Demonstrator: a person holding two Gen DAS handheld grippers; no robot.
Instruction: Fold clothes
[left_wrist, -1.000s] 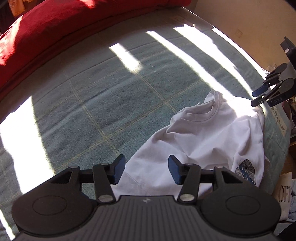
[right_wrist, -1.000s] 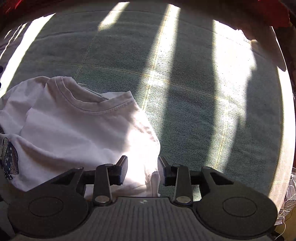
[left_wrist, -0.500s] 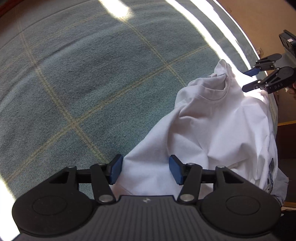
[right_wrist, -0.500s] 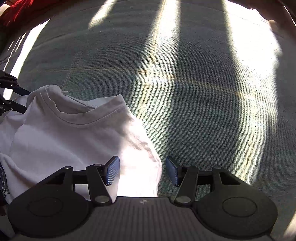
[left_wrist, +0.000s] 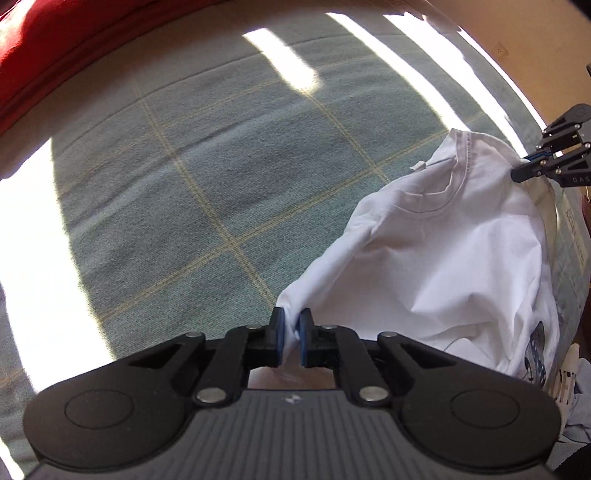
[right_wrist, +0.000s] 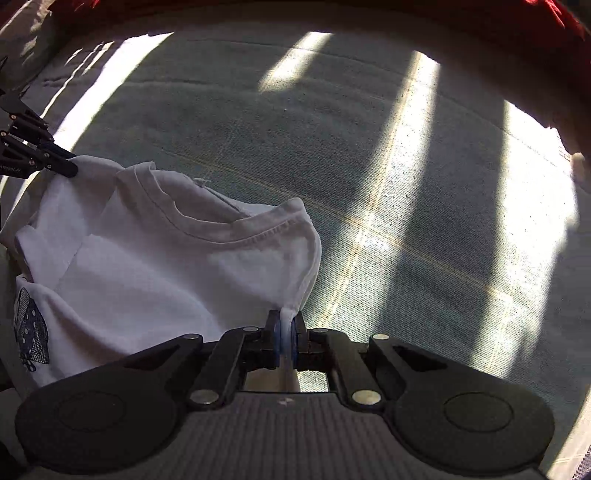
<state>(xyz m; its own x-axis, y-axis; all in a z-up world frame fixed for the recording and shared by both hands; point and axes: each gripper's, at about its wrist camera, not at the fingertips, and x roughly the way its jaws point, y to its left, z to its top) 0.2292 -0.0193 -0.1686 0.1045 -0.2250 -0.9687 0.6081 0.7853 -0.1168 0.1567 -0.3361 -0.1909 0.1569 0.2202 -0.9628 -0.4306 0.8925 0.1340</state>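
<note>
The white T-shirt (left_wrist: 443, 258) lies half crumpled on a bed covered with a green checked blanket (left_wrist: 203, 177), near the right side of the left wrist view, with its neck opening turned away from the cameras and a blue printed figure (right_wrist: 31, 343) on the part that hangs toward the edge. The left gripper (left_wrist: 291, 334) has its jaws clamped on a pinch of the white cloth at one shoulder corner, and the right gripper (right_wrist: 285, 341) has its jaws clamped on a thin fold at the other shoulder corner; in both views the fabric is visible between the blue pads. The step in hand seems to be to lift the shirt by the two shoulders and spread it flat before any fold is made. To do this well, I think both hands should rise together and then move apart until the line between the shoulders is straight, without pulling so hard that the thin pinch slips out of the right jaws. Then the shirt should be carried toward the open middle of the blanket, away from the red cover (left_wrist: 55, 44), and laid down from the hem first so that no wrinkle is trapped.
</note>
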